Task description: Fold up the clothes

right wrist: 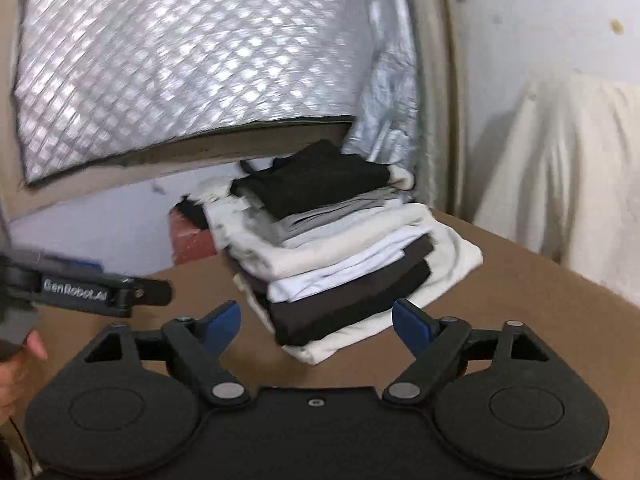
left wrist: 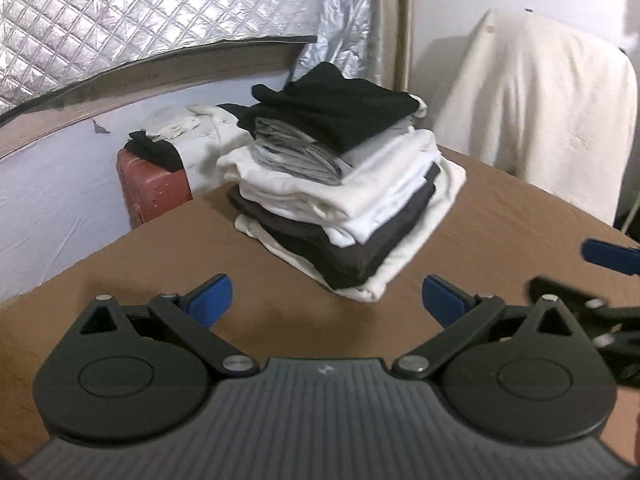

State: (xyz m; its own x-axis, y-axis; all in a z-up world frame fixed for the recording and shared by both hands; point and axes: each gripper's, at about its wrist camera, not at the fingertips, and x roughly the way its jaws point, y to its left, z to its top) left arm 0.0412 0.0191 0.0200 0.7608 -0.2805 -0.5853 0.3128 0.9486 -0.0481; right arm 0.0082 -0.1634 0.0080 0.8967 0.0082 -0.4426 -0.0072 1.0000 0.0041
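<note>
The left gripper (left wrist: 326,296) is nearest, and its jaws stand wide with nothing between them. The right gripper (right wrist: 316,322) has its jaws wide too, and it holds nothing. Both blue tips hang over the bare brown table (left wrist: 132,280). No loose piece of clothing lies on the table in front of them, so I think the step now is to fetch the next thing to fold.

A little farther on sits the stack of folded clothes (left wrist: 344,200). It is white, grey and dark layers, with a black top piece (left wrist: 340,112) on it. The stack leans a bit, and its bottom white layer sticks out toward the grippers. To do this step well, I would go around the stack and not bump it, because a push could tip it over.

There is open table to the left and right of the stack, so both tools have room to move there. The table edge runs just behind the stack, so nothing should be pushed that way.

Past the edge, on the left, is a red case (left wrist: 154,188) with a heap of unfolded clothes (left wrist: 188,128) on top. It is white with a bit of black. The next piece most likely comes from there. On the right, farther back, a cream cloth (left wrist: 536,112) hangs over something tall. Behind all is a shiny quilted cover (left wrist: 140,12) on the wall.
</note>
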